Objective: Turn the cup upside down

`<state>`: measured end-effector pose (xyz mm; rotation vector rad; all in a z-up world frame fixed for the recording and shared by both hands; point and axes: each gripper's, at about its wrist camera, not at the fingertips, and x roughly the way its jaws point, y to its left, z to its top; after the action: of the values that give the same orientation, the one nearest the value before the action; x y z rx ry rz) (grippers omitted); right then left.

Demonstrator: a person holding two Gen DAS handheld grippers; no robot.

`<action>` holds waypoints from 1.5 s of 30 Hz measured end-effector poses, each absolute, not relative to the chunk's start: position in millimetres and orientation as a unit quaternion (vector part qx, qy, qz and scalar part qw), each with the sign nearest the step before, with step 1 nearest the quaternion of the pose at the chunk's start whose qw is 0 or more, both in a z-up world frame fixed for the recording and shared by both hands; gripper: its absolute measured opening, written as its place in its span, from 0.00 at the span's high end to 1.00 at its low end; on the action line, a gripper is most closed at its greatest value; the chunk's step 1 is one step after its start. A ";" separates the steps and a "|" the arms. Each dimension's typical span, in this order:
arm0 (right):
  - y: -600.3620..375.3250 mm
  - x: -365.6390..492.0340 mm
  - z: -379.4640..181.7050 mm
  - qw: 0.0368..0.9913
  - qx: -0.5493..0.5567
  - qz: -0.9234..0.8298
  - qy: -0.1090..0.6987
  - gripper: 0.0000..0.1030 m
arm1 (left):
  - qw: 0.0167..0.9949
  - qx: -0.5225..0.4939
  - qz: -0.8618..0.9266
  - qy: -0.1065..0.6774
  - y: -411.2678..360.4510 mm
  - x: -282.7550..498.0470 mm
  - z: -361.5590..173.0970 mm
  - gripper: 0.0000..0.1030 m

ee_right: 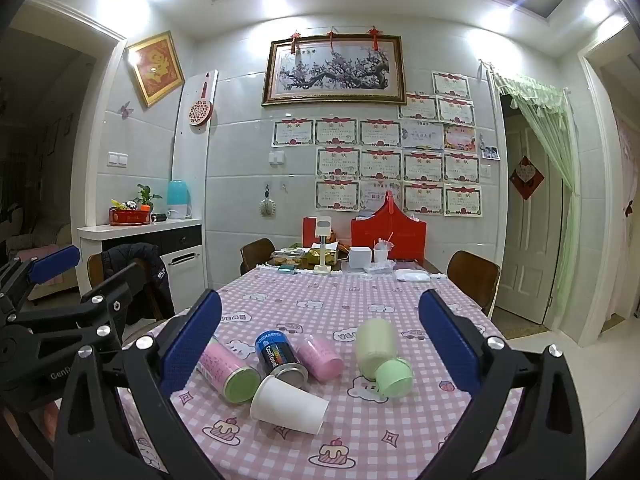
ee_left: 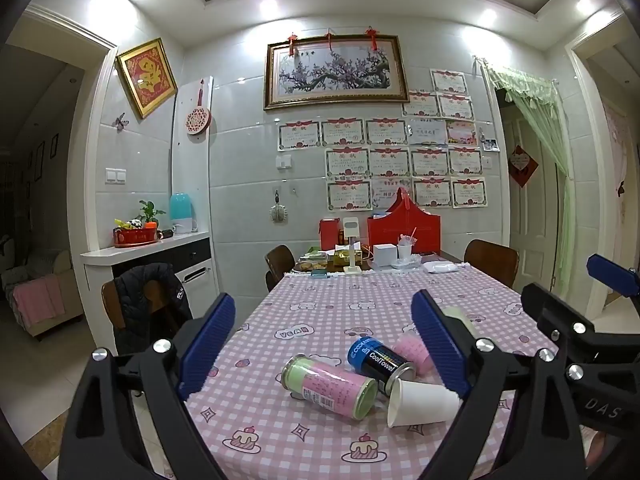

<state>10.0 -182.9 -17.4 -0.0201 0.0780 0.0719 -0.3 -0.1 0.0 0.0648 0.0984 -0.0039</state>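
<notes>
Both pairs of fingers hang spread wide above the near end of the table [ee_right: 400, 452], pinching nothing. Between the right gripper [ee_right: 320, 344] fingers, nearest of all, the white paper cup [ee_right: 289, 405] lies on its side on the pink checked cloth, its mouth turned toward the right finger's side and its base toward the left finger. In the left wrist view the same cup [ee_left: 422, 402] lies low beside the right-hand finger of the left gripper [ee_left: 324, 344], mouth facing the left-hand finger.

Just beyond the cup, touching or nearly touching it, lies the dark CoolTowel can [ee_right: 280, 360], with a pink-and-green can [ee_right: 228, 372] beside the left finger. A pink roll [ee_right: 322, 354] lies past the dark can. Toward the right finger lies a pale green bottle [ee_right: 380, 354] with its green cap end nearest.

Far beyond the fingertips, the table's back end carries red gift bags [ee_right: 390, 236] and small boxes.
</notes>
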 end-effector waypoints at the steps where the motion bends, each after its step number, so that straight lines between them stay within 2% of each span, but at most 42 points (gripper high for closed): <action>1: -182.9 9.8 -17.4 0.999 -0.011 0.035 0.038 0.07 | 0.998 0.033 -0.002 0.050 -0.2 -0.2 0.0 0.14; 45: -190.2 6.5 -23.7 0.998 -0.009 0.036 0.043 0.07 | 0.998 0.031 -0.002 0.052 -2.2 1.9 -4.4 0.14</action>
<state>6.5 -190.2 -23.7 -0.0189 0.0868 0.0726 1.9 -2.2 -4.4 0.0621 0.1049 -0.0045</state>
